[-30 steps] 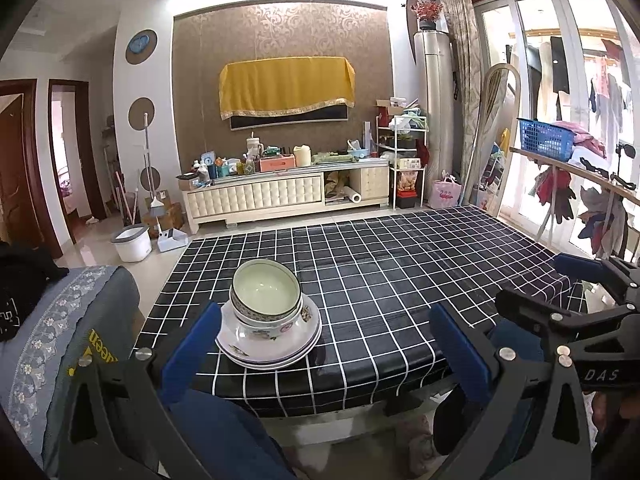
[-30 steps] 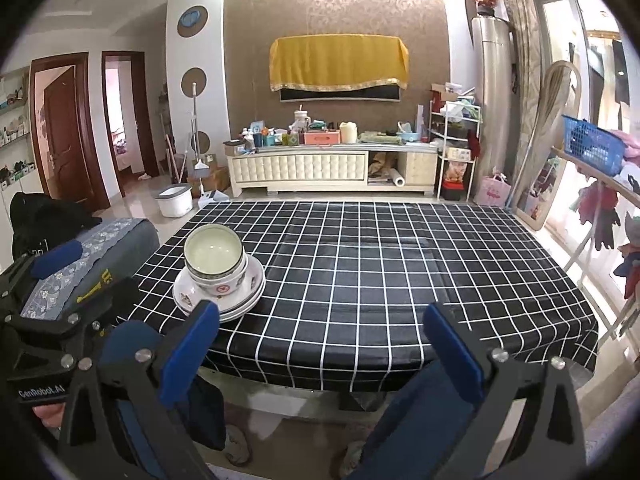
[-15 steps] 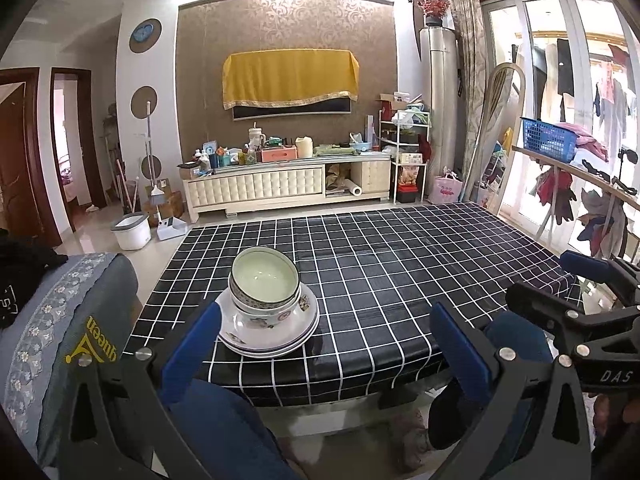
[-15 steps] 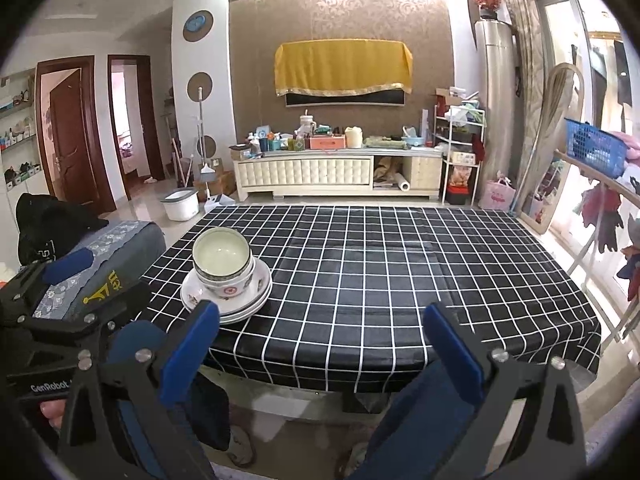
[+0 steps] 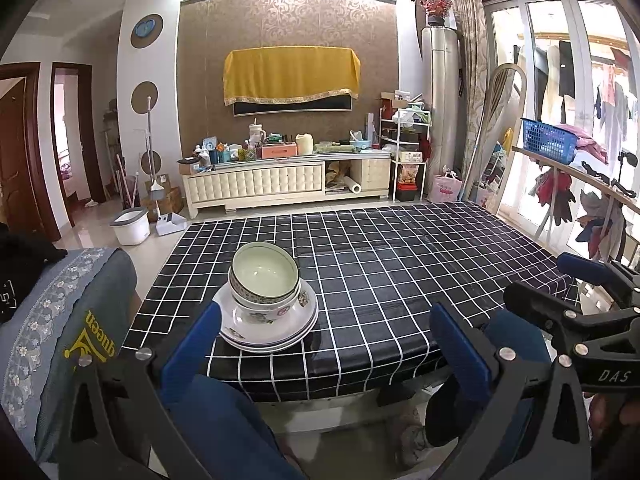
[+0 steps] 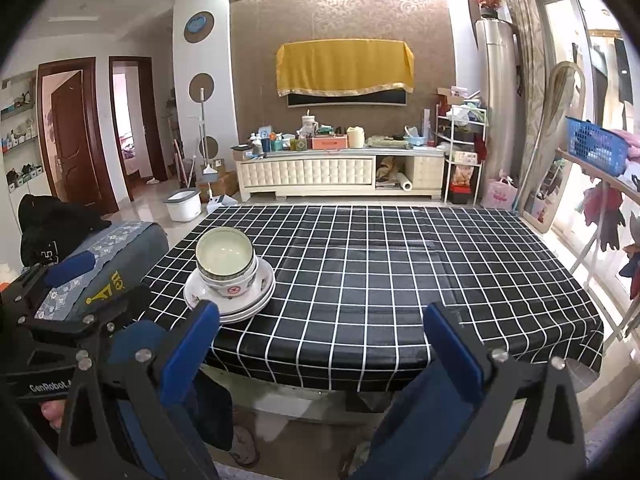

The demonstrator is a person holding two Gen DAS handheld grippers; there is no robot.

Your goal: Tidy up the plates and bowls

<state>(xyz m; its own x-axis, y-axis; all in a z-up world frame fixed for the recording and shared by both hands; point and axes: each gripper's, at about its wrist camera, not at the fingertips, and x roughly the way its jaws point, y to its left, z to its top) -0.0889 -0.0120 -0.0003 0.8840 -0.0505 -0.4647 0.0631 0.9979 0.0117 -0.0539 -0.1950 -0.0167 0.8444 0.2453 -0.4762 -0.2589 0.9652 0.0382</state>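
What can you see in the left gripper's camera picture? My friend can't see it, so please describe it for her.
A stack of bowls sits on a pile of plates near the front left corner of a table with a black checked cloth. The left gripper is open and empty just in front of the table; the right gripper shows at the right edge.

I am looking across a table under a black tablecloth with a white grid (image 5: 400, 264) toward a brown patterned wall (image 5: 288, 16). A yellow cloth (image 5: 291, 74) hangs over a dark screen there, above a cream TV cabinet (image 5: 256, 182) cluttered with bottles. I see 2 dark wooden doorways (image 6: 84, 132) at left, glossy tiled floor (image 5: 96, 228), and bright glass doors (image 5: 560, 80) with hanging laundry at right.
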